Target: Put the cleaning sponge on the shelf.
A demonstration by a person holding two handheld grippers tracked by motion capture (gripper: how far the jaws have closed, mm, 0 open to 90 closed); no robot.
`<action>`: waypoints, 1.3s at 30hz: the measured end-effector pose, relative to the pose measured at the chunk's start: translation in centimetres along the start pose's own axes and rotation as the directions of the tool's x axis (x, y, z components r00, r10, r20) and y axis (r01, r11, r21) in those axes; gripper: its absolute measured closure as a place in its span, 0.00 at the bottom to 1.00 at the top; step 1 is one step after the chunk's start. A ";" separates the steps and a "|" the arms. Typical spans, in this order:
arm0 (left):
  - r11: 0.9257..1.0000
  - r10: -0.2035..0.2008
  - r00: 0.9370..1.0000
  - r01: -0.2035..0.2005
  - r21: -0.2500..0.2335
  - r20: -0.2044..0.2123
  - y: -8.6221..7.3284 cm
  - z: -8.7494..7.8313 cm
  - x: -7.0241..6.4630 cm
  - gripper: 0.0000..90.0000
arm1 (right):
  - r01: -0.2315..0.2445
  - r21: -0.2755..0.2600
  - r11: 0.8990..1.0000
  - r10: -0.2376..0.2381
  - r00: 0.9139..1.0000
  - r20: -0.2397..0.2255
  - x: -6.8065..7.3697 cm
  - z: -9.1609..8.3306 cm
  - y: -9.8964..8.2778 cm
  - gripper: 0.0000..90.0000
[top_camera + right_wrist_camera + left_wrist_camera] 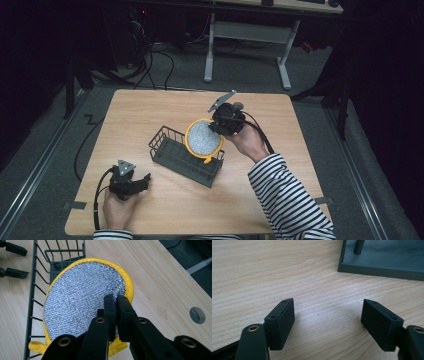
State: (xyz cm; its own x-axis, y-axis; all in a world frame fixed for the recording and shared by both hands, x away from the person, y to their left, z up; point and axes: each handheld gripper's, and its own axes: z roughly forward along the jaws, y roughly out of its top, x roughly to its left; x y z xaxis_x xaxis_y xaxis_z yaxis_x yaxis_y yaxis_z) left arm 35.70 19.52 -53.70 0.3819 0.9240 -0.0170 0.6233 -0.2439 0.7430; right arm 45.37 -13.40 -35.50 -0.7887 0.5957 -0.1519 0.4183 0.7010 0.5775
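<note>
Round scrubber poised at the rack's near end

The dark grey wire rack sits mid-table as landmark; the round yellow-rimmed, silver-mesh scrubbing pad leans over its right end, pinched at the edge by the right gripper (jaws closed on it). Best to lower it squarely between the wires. Left of the rack, the left gripper rests with jaws spread, empty.

Dim lab or workshop, light wooden tabletop mid-frame on grey carpet, black cables trailing at upper left, white-legged desk at top, dark surroundings along both edges
</note>
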 end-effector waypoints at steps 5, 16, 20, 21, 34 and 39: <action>1.000 0.000 1.000 0.000 0.000 0.000 0.0 0.0 0.0 0.31 | 0.017 -0.001 1.000 -0.017 1.000 0.003 0.6 0.7 0.2 0.97; 1.000 0.000 1.000 0.000 0.000 0.001 0.0 0.0 0.0 0.30 | 0.070 0.010 0.997 -0.070 0.997 0.011 1.9 1.7 0.4 0.97; 1.000 0.000 1.000 0.000 0.000 0.001 0.0 0.0 0.0 0.30 | 0.078 0.015 0.997 -0.078 0.997 -0.002 2.2 2.0 0.2 0.97; 1.000 0.000 1.000 0.000 0.000 0.001 0.0 0.0 0.0 0.30 | 0.084 0.015 0.996 -0.084 0.996 -0.006 2.2 2.1 0.2 0.97; 1.000 0.001 1.000 -0.001 0.000 0.002 0.0 0.0 0.0 0.30 | 0.092 0.027 0.995 -0.090 0.994 -0.058 3.1 3.1 -0.3 0.96; 1.000 0.001 1.000 -0.001 0.001 0.002 0.0 0.0 0.0 0.30 | 0.084 0.027 0.996 -0.082 0.994 -0.073 3.3 3.4 -0.5 0.96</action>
State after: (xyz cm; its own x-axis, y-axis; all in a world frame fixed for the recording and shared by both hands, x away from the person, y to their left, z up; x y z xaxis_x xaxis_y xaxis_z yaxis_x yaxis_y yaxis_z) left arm 35.70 19.53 -53.69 0.3837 0.9233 -0.0173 0.6233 -0.2450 0.7426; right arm 44.05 -10.44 -39.05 -0.8512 0.5059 -0.1398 0.3624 0.7591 0.5407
